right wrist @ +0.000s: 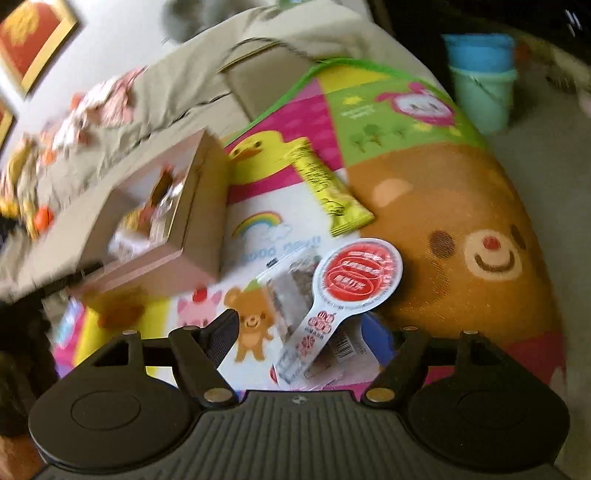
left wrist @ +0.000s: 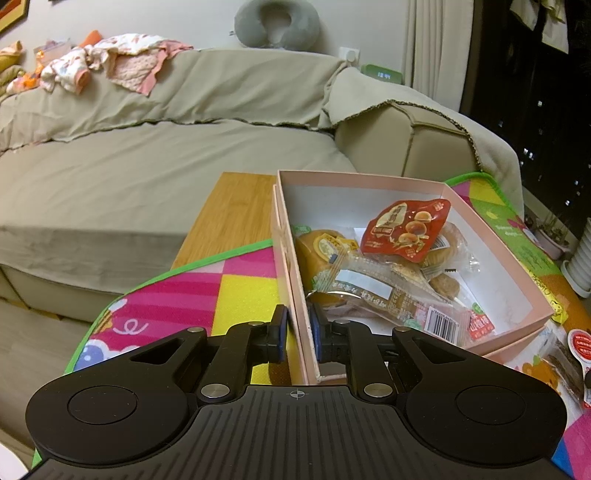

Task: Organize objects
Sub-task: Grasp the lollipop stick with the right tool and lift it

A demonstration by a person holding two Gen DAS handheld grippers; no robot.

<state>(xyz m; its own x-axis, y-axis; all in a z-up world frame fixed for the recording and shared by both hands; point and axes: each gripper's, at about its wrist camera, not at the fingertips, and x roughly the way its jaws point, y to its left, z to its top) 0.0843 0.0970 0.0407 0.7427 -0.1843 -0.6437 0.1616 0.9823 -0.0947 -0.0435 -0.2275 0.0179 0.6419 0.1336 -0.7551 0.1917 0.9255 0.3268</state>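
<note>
A pink box (left wrist: 413, 186) stands on the colourful play mat (left wrist: 207, 280) and holds several snack packets, with a red packet (left wrist: 406, 230) on top. My left gripper (left wrist: 298, 334) is shut on the box's near left wall. In the blurred right wrist view the box (right wrist: 201, 206) sits at the left. A snack packet with a red round label (right wrist: 354, 275) lies on the mat (right wrist: 443, 206) between the open jaws of my right gripper (right wrist: 306, 343). A yellow packet (right wrist: 328, 184) lies beyond it.
A beige sofa (left wrist: 147, 155) with clothes and a grey neck pillow (left wrist: 277, 22) stands behind the mat. A wooden board (left wrist: 229, 214) lies left of the box. A teal and blue bucket (right wrist: 480, 81) stands beyond the mat's far edge.
</note>
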